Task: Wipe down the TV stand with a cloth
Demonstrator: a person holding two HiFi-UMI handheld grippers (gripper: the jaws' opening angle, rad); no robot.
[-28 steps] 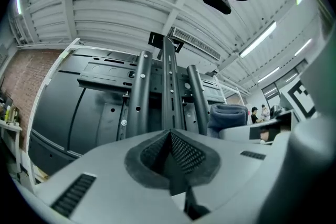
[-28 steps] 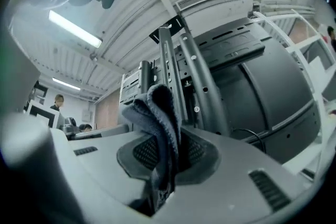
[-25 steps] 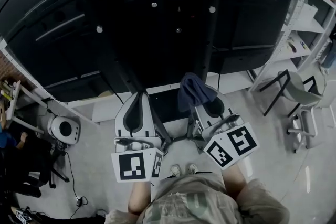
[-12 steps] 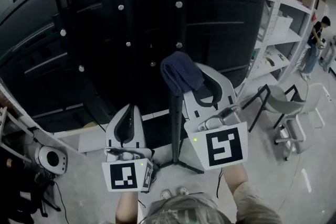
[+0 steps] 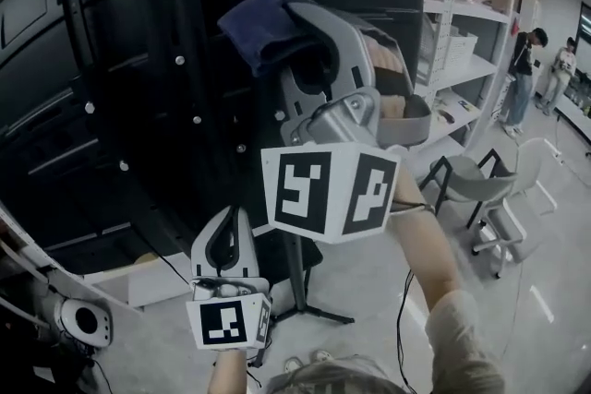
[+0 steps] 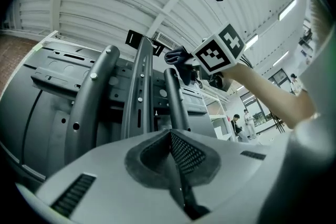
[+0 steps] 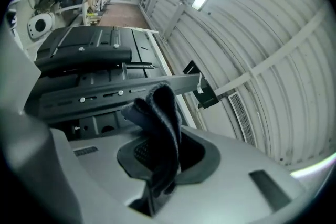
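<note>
The black TV stand (image 5: 199, 88) with its upright rails (image 6: 137, 92) and bolts fills the head view's left and centre, carrying the back of a large screen. My right gripper (image 5: 277, 37) is raised high against the upper rails, shut on a dark blue cloth (image 5: 263, 28) that bunches out of its jaws (image 7: 160, 113). The stand's horizontal bracket (image 7: 105, 94) lies just beyond the cloth. My left gripper (image 5: 226, 231) hangs low near the stand's pole (image 5: 297, 272), jaws shut with nothing between them (image 6: 173, 149).
White shelving (image 5: 462, 60) stands to the right of the stand, with a grey chair (image 5: 480, 189) and two people (image 5: 524, 74) beyond. A round white appliance (image 5: 81, 320) and cables lie on the floor at lower left.
My right gripper has lifted the cloth from low near the stand's base up to the upper rails. The head view has tilted upward. The left gripper stays low.
</note>
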